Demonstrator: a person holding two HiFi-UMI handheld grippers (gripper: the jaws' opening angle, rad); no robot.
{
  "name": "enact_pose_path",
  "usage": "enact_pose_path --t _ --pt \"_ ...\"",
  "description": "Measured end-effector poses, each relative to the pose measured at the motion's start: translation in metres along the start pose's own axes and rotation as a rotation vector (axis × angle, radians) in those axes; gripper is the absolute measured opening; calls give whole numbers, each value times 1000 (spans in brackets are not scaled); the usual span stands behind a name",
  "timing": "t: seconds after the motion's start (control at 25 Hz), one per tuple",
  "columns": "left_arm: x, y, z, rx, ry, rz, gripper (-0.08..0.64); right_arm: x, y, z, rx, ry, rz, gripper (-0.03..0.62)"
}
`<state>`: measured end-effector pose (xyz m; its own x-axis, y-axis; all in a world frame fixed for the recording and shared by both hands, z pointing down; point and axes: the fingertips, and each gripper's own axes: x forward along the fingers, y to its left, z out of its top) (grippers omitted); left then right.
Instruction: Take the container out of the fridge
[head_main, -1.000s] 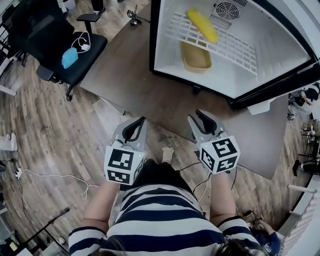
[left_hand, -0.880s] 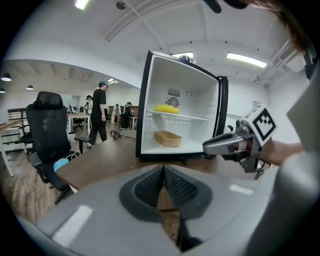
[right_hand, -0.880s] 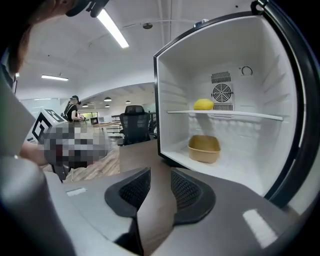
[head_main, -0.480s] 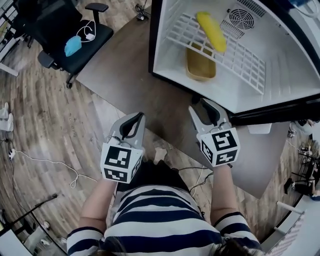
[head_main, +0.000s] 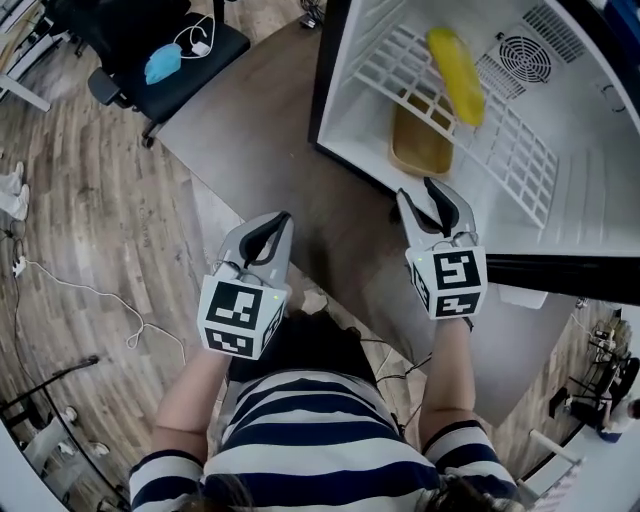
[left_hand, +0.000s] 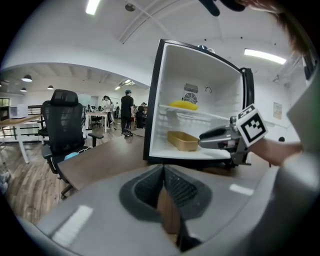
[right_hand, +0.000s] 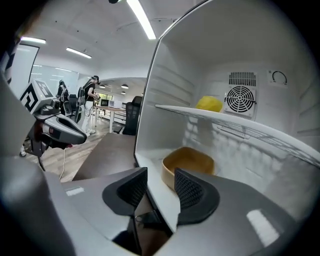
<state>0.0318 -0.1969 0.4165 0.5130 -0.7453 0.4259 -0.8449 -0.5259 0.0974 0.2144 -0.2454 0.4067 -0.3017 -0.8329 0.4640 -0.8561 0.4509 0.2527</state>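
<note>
A shallow tan container (head_main: 420, 140) sits on the floor of the open white fridge (head_main: 590, 200), under the wire shelf (head_main: 500, 130). It also shows in the left gripper view as the container (left_hand: 182, 141) and straight ahead in the right gripper view as the container (right_hand: 187, 165). My right gripper (head_main: 425, 192) is at the fridge's front edge, just short of the container. The right gripper (right_hand: 160, 187) has its jaws opening, with nothing between them. My left gripper (head_main: 272, 225) hangs back over the table. The left gripper (left_hand: 164, 180) is shut and empty.
A long yellow object (head_main: 456, 62) lies on the wire shelf. The fridge stands on a brown table (head_main: 260, 130). A black office chair (head_main: 160, 40) with a blue mask on it stands at the left. Cables lie on the wooden floor (head_main: 80, 250). People stand far back in the room.
My right gripper has moved forward to the fridge's front edge and its jaws have spread. The left gripper has stayed about where it was, still shut.
</note>
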Motion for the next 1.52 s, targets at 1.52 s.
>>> enact_pose_path --t 1.52 --pt "32 11 2 -8 6 34 0 49 1 -31 -689 267 226 15"
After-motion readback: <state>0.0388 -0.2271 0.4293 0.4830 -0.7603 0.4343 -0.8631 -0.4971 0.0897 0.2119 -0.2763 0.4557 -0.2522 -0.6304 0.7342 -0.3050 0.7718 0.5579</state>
